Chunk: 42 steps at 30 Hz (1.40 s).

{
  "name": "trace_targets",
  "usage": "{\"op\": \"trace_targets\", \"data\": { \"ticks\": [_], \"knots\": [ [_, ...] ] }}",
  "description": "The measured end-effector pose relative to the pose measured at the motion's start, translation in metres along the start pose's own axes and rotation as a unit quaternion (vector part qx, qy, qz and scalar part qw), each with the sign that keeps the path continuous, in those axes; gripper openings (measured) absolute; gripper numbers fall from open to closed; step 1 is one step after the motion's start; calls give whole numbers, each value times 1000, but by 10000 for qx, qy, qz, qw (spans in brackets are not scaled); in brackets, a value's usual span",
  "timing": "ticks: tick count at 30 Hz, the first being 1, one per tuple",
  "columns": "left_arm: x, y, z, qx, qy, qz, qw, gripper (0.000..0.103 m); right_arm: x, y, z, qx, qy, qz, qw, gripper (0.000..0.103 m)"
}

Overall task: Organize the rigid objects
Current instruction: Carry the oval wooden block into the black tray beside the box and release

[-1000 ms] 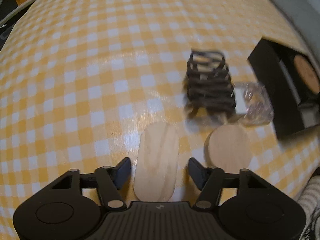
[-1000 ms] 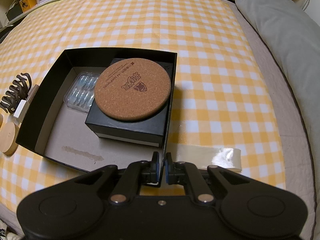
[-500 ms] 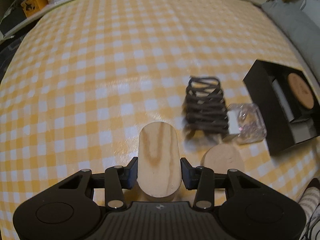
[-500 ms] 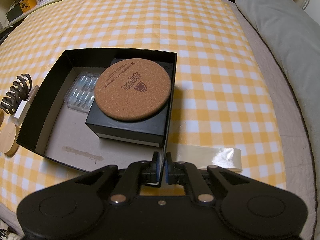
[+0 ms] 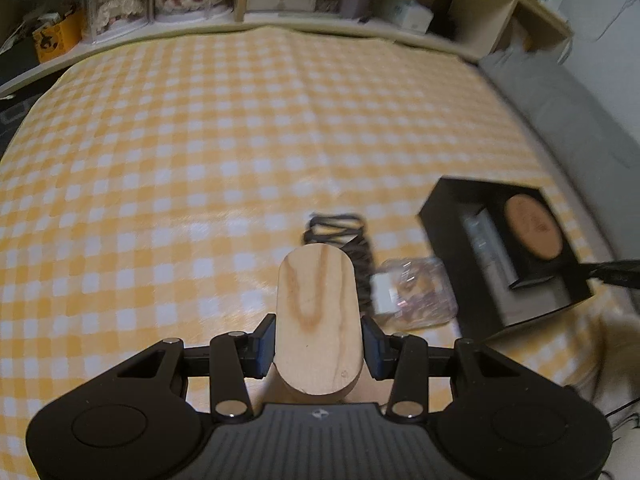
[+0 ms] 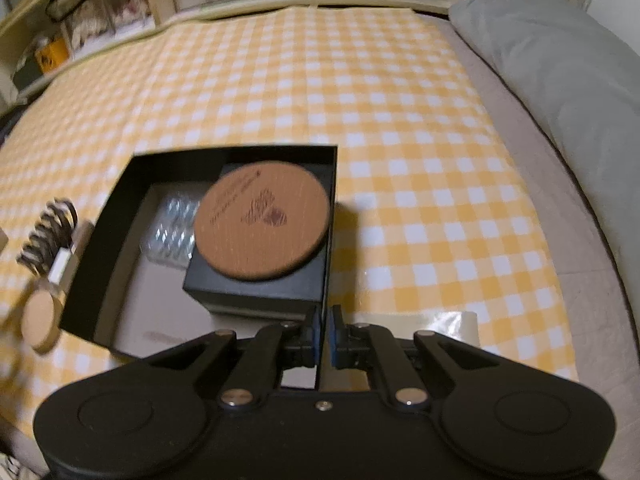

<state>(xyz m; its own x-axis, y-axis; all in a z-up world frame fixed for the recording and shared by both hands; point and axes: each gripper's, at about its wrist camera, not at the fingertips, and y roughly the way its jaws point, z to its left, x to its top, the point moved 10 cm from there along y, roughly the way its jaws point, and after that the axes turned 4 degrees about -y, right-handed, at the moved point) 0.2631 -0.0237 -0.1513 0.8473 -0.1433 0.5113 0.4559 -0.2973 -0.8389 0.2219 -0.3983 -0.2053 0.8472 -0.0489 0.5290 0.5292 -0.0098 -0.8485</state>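
One oval wooden block (image 5: 318,320); one round wooden disc (image 6: 41,322); one dark hair claw clip (image 6: 48,236); one clear plastic bag (image 5: 416,294) with a white tag; one open black box (image 6: 132,184), and inside it one smaller black box (image 6: 256,294), one cork coaster (image 6: 262,226) and one clear blister tray (image 6: 172,230); one strip of clear tape (image 6: 452,326) on the yellow checked cloth (image 6: 360,100); one grey pillow (image 6: 560,80); two claws, left (image 5: 318,344) and right (image 6: 325,334).
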Motion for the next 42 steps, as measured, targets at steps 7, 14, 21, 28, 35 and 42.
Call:
{"op": "trace_targets", "data": {
  "ticks": [7,14,21,28,35,42],
  "knots": [
    [6,-9,-60,-547,468,-182,9972,44,0,-3,-14,6,-33,65,10000,4],
    [3,17,-145,-831,1726,-84,9815,45,-4,-8,-6,24,-45,54,10000,4],
    [-1,58,-206,-928,2743,278,9568,44,0,-5,3,35,-21,47,10000,4],
    [-12,83,-258,-1392,3565,659,9215,45,3,-4,6,119,97,42,9999,4],
    [-16,97,-281,-1640,3913,780,9022,52,4,-3,5,173,207,31,9996,4],
    [-10,90,-260,-1549,3534,734,9196,73,4,-4,6,156,218,23,9996,4]
  ]
}}
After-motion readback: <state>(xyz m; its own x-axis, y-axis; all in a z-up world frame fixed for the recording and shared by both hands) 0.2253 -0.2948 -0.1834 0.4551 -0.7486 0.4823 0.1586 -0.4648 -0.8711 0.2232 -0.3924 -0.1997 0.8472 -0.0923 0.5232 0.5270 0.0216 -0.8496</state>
